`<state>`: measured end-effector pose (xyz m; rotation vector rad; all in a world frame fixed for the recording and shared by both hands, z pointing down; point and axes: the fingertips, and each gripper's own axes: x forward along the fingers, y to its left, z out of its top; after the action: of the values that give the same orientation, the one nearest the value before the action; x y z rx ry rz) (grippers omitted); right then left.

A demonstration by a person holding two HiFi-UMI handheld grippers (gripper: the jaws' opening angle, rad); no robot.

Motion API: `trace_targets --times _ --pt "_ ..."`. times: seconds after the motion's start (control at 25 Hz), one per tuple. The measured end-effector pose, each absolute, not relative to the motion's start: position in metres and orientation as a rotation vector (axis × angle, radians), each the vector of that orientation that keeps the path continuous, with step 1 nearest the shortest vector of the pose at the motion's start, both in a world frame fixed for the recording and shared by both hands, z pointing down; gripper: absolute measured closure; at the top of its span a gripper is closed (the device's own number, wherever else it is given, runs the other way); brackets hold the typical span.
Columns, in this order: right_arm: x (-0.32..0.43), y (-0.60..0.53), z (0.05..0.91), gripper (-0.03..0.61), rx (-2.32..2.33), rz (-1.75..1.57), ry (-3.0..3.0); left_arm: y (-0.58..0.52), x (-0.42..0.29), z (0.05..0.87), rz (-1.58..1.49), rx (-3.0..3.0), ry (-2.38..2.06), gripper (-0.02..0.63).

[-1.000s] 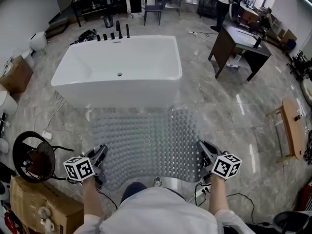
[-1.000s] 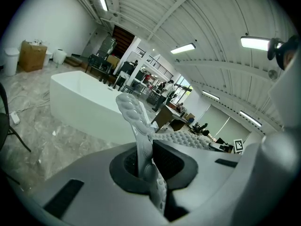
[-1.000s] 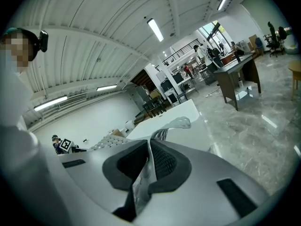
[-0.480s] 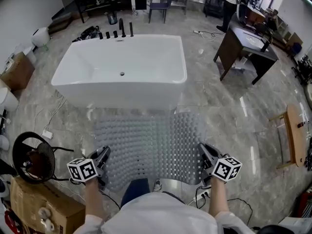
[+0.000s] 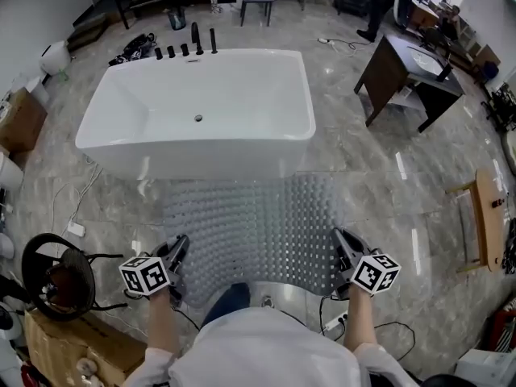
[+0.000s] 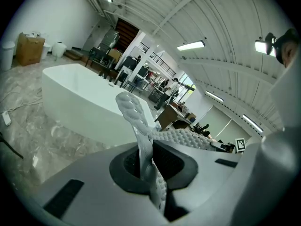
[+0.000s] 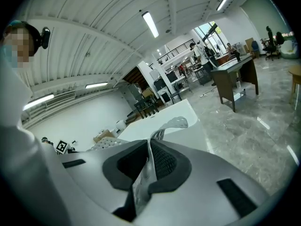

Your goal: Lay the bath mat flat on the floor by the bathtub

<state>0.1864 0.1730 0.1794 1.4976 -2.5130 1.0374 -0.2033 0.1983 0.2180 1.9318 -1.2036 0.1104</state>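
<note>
Left tongs [image 5: 179,248] and right tongs [image 5: 340,244] each pinch a near corner of the bath mat [image 5: 258,224].
Nubbed and floppy, the mat looks soft and light, so corner holds should keep it spread. It stretches over the grey stone floor [image 5: 379,192], close beside the white bathtub [image 5: 201,111]. A cardboard box [image 5: 64,345] sits near left.

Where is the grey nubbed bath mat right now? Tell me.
In the head view the grey nubbed bath mat spreads just in front of the white bathtub, its near corners clamped by the left gripper and the right gripper.
</note>
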Motion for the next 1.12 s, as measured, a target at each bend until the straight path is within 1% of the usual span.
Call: trace_targets --times 0.56,1.12 --pt "0.163 0.106 0.203 0.538 1.658 1.026 -2.393 0.098 -0.226 0.246 0.164 1.99 -1.089 0.569" --pt "0.172 0.055 0.233 0.538 1.625 1.056 -2.363 0.059 -0.218 0.272 0.215 1.973 -1.126 0.569"
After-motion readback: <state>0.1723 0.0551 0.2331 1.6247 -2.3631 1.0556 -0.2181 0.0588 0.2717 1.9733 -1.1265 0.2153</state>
